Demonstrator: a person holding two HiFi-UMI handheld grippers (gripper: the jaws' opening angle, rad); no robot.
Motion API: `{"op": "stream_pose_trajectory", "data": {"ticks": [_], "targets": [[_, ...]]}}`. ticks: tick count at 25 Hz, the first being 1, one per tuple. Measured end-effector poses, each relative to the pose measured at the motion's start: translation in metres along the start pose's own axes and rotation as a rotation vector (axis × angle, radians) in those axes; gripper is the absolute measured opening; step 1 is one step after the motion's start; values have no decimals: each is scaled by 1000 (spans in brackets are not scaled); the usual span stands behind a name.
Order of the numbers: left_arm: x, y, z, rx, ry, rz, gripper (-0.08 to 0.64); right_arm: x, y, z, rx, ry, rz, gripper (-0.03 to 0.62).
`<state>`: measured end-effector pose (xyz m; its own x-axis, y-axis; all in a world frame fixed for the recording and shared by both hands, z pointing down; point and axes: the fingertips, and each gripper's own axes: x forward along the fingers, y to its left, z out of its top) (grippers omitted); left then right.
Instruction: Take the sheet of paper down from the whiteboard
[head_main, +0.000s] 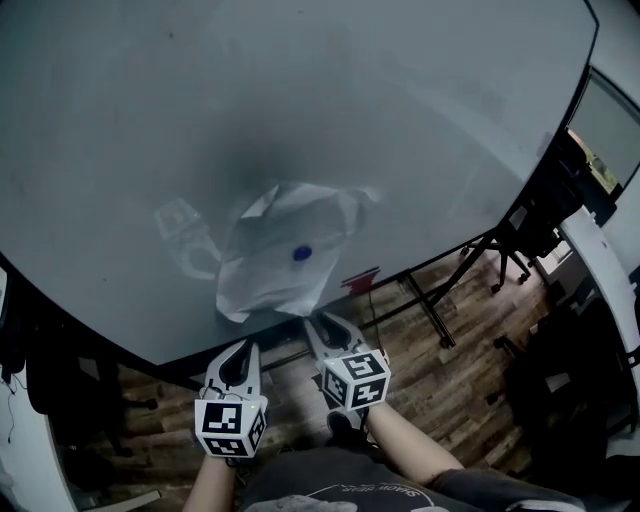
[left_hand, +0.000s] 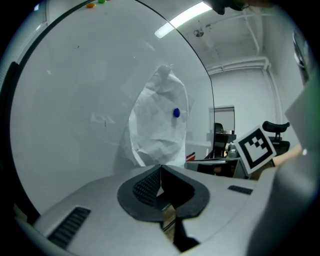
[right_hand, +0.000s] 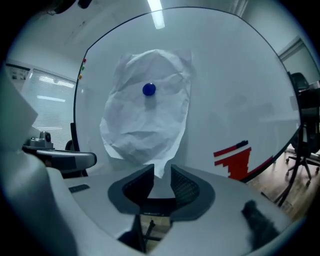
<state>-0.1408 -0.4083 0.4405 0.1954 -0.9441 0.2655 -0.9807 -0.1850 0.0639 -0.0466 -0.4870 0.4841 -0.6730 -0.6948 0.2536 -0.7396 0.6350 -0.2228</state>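
Left tool (left_hand: 161, 169): jaws pressed together, nothing held. Right tool (right_hand: 161, 172): jaws little apart, lower tip of sheet of paper (right_hand: 147, 115) just at gap, not pinched. Crumpled sheet ahead of both tools, on whiteboard (right_hand: 235, 75), under blue magnet (right_hand: 149, 89).

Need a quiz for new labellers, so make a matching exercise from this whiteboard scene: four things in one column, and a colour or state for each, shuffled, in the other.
Things:
1. sheet of paper
2. magnet
3. left gripper
4. right gripper

Colour or state:
A. jaws apart
B. blue
C. jaws together
D. white and crumpled

Pairs: 1-D, 2-B, 3-C, 4-A.
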Motion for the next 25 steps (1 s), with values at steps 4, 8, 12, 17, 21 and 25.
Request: {"op": "stream_pose_trajectory", "data": {"ticks": [4, 8, 12, 17, 21, 25], "targets": [[15, 1, 4, -21, -9, 78, 15, 18, -7, 1, -59, 31, 63, 94], [27, -4, 5, -37, -5, 127, 15, 25, -7, 2, -55, 36, 146, 92], [34, -7, 9, -38, -15, 156, 15, 28, -6, 1, -86, 58, 202, 52], [44, -20, 25, -5, -34, 199, 15, 24, -14, 4, -102, 51, 241, 31], [53, -32, 43, 24, -72, 192, 15, 24, -23, 5, -118, 50, 245, 29], [56, -40, 67, 120, -125, 202, 15, 24, -31, 6, -119, 56, 250, 29]]}}
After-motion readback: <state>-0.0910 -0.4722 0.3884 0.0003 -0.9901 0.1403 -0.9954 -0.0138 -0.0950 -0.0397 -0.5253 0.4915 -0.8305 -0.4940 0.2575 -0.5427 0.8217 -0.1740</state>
